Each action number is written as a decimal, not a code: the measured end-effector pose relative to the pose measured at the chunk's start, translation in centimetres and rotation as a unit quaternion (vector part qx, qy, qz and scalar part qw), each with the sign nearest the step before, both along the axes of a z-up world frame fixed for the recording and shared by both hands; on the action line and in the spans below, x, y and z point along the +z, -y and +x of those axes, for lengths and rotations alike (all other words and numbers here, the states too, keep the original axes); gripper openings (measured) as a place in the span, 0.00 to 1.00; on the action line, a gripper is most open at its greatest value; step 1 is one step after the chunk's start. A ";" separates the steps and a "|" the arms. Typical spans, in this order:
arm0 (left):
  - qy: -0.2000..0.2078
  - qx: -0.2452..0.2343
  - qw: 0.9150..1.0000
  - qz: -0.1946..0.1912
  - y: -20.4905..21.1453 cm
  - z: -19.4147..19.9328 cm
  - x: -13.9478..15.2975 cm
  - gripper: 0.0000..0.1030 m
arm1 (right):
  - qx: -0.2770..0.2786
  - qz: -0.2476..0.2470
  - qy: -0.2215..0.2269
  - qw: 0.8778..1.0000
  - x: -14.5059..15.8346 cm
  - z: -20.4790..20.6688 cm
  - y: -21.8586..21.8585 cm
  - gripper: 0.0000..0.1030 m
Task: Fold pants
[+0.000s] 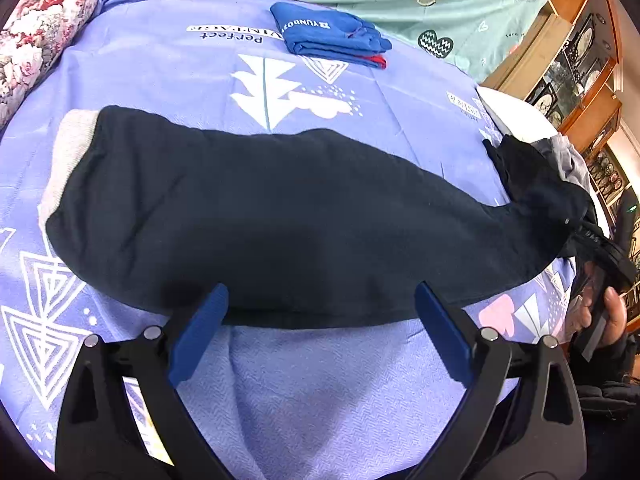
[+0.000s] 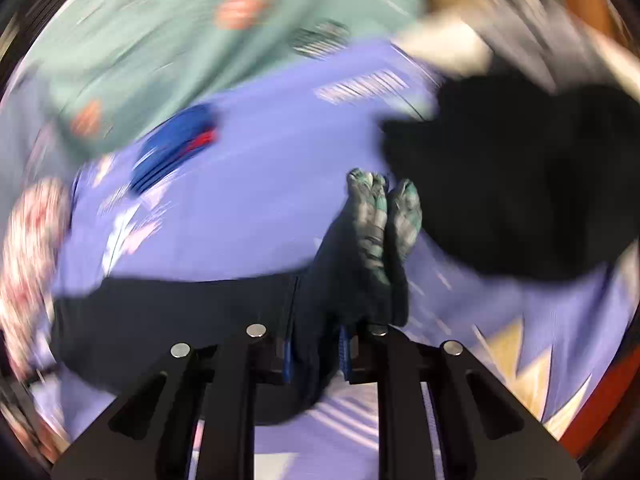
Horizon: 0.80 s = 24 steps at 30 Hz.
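Note:
Dark navy pants (image 1: 280, 208) lie lengthwise across the lilac bedspread (image 1: 160, 72), with a pale band (image 1: 68, 160) at their left end. My left gripper (image 1: 320, 292) is open, its blue fingers (image 1: 200, 332) straddling the pants' near edge without pressing on it. In the blurred right wrist view, my right gripper (image 2: 316, 352) is shut on the pants (image 2: 180, 312) at their leg end. Two grey-green ribbed cuffs (image 2: 372, 216) stick up beyond its jaws. From the left wrist view, that gripper (image 1: 600, 248) and the hand holding it (image 1: 612, 312) show at the right edge.
A folded blue garment (image 1: 332, 34) lies at the far side of the spread. A floral cushion (image 1: 40, 32) sits far left. A heap of dark and grey clothes (image 1: 536, 176) rests by a white pillow (image 1: 512, 112) on the right. Wooden shelving (image 1: 572, 60) stands beyond.

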<state>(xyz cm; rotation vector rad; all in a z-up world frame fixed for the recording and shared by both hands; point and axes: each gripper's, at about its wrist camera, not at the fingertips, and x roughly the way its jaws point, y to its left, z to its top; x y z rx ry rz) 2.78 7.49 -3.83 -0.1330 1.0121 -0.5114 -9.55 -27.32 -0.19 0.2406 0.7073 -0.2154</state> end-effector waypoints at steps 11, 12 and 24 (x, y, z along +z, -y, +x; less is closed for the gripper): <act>0.014 0.038 0.999 -0.017 -3.5 -1.8 0.7 0.93 | 0.270 -0.119 -0.135 0.946 -7.5 8.2 -20.5 0.57; 0.014 0.042 0.999 -0.018 -4.0 -1.8 0.7 0.93 | 0.278 -0.099 -0.136 0.946 -7.2 8.1 -20.1 0.63; 0.002 0.041 0.998 -0.036 -4.7 -1.4 -0.5 0.93 | 0.282 -0.005 -0.120 0.952 -3.1 7.2 -16.4 0.65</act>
